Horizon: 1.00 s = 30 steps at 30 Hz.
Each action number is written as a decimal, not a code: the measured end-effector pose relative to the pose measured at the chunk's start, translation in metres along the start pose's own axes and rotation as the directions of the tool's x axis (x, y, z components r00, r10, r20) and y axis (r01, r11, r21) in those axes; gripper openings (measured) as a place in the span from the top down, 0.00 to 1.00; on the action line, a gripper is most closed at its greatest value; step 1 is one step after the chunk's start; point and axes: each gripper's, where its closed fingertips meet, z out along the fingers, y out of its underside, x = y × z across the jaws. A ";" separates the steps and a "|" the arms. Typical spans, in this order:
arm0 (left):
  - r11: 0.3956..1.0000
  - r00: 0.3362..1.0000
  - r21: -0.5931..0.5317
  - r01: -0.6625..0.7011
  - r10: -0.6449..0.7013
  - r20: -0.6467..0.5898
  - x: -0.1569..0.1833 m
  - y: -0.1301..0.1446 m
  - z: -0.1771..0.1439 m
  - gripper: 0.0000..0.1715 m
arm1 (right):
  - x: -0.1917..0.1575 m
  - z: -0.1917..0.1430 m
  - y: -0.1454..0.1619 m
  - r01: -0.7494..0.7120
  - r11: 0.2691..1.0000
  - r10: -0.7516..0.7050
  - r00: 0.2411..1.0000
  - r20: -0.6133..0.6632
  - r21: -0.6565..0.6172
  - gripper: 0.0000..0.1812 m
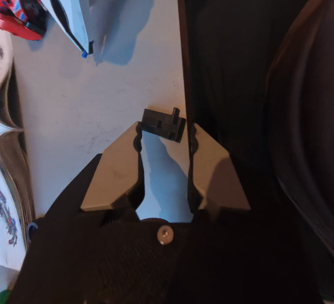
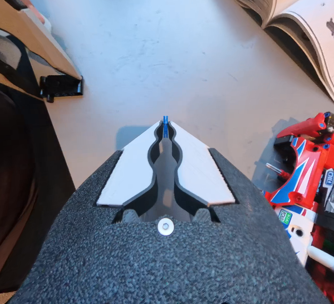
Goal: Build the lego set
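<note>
Blue pin [image 2: 165, 125]: small Lego connector, pinched at the very tips of the right gripper [image 2: 165, 123], whose fingers [image 2: 189, 165] are pressed together on it; about half its length stands proud of the tips.

Black piece [image 1: 162, 125]: angular Lego element with a short peg on 1 side, lying at the desk [image 1: 81, 105] edge. The left gripper [image 1: 165, 127] has its fingers [image 1: 117, 165] spread around it; the left finger touches its corner, the right finger sits past the desk edge. Whether the piece is gripped cannot be told; it appears loose between them. The right wrist view shows the same piece [image 2: 61, 85] beside that gripper's tip.

Step in hand, as judged: joining the pin to the black piece. Advice: close the left fingers square on the piece first, turn a hole toward the pin, line the pin's axis up, then push straight; the shallow pinch could let the pin pivot or slip.

Surroundings:
- Red, white and blue model car [image 2: 303, 177], partly built, at the right, well apart from the pin.
- Open instruction book [image 2: 289, 11], far right on the desk.
- Dark drop beyond the desk edge, just beside the black piece: a nudged piece could fall.
</note>
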 end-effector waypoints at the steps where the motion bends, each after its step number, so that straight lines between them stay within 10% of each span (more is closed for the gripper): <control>1: 1.000 0.999 0.003 0.007 -0.007 0.032 0.000 -0.001 0.000 0.73 | -0.001 0.000 -0.001 0.015 1.000 -0.015 1.000 -0.005 -0.002 0.97; 7: 0.999 0.986 0.040 0.015 -0.021 0.167 0.015 -0.010 -0.020 0.90 | -0.007 0.001 -0.003 0.086 0.996 -0.087 0.995 -0.042 -0.020 0.97; 12: 0.940 0.953 0.228 0.252 -0.282 0.110 -0.004 -0.028 -0.035 0.97 | -0.020 -0.002 -0.015 0.067 0.997 -0.067 0.998 0.009 0.035 0.97; 18: 0.560 0.644 0.423 0.713 -0.761 -0.077 -0.074 -0.018 -0.041 0.97 | -0.052 -0.006 -0.035 0.009 0.991 -0.031 0.986 0.164 0.131 0.94; 22: 0.442 0.514 0.331 0.834 -0.841 -0.171 -0.075 0.002 -0.016 0.97 | -0.064 0.004 -0.040 0.040 0.992 -0.057 0.988 0.144 0.123 0.91; 30: 0.494 0.519 0.197 0.847 -0.849 -0.102 -0.068 0.027 -0.005 0.85 | -0.077 0.047 -0.051 0.127 0.991 -0.126 0.992 -0.015 0.044 0.90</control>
